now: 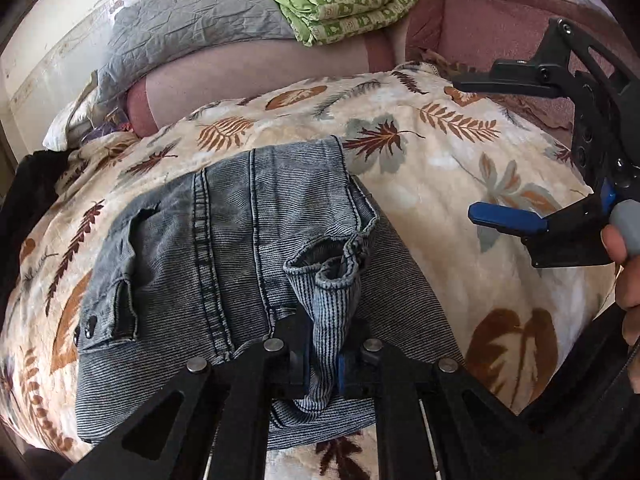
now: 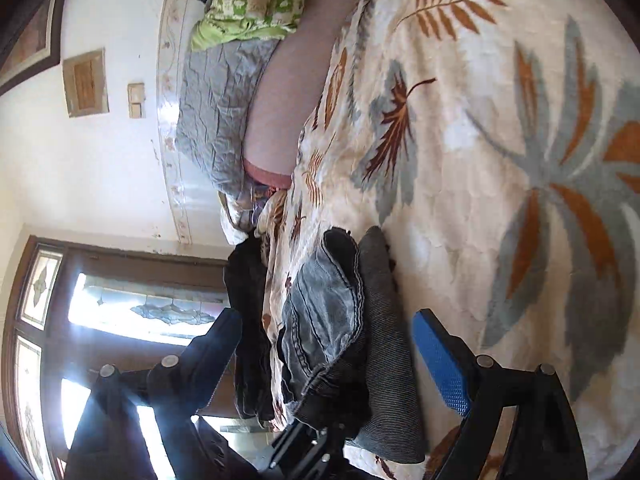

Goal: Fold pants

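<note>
While my left gripper (image 1: 325,354) is pinched tight on a bunched hem of the pants (image 1: 224,248), the rest of the grey-blue denim lies partly folded on the leaf-print blanket (image 1: 460,168), near me and left of the middle of the bed; the clamped cloth rises in a ribbed tube between my two black fingers, its rolled cuff just beyond their tips; my right gripper (image 1: 500,152) hangs at the right, well apart from the denim, its jaws spread wide and holding nothing, one blue pad (image 1: 504,220) facing inward; in the right wrist view the same pants (image 2: 340,320) show as a heaped fold near the blanket's edge, between my open fingers but untouched by them; far off lie a grey pillow (image 1: 192,36) and a green patterned quilt (image 1: 352,0) against the wall.
</note>
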`<state>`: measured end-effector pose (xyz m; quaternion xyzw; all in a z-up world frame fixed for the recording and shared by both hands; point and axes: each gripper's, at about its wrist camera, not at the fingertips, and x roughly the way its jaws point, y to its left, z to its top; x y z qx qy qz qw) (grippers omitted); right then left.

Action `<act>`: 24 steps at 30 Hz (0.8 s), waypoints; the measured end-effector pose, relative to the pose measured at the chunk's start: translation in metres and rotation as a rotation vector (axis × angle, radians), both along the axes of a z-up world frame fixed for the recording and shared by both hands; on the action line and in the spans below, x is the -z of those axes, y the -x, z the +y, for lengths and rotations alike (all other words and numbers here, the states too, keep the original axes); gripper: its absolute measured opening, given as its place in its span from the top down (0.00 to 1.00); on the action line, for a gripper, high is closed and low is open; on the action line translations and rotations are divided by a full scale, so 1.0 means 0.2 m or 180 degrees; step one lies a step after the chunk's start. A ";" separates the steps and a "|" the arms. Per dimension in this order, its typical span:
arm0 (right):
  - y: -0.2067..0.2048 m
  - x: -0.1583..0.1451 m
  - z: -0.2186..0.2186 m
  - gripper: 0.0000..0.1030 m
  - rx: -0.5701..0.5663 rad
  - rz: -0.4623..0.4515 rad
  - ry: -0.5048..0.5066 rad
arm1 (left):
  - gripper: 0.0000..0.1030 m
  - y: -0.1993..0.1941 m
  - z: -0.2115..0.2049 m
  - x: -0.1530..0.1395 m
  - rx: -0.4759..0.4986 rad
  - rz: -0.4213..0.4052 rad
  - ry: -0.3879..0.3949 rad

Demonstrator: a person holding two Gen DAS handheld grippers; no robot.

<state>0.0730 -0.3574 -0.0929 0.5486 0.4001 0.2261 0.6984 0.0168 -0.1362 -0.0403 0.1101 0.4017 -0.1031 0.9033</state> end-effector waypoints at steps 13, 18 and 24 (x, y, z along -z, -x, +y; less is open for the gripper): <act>0.00 0.02 0.00 0.13 -0.0025 -0.0033 -0.0134 | 0.92 0.00 -0.02 -0.06 -0.0001 0.0070 0.0080; 0.01 0.02 0.00 0.13 -0.0002 -0.0036 -0.0065 | 0.92 0.04 -0.01 -0.11 -0.0012 -0.0024 0.0130; 0.02 0.03 -0.01 0.13 0.0048 -0.0025 -0.0065 | 0.92 0.01 -0.01 -0.13 -0.0036 -0.0028 0.0169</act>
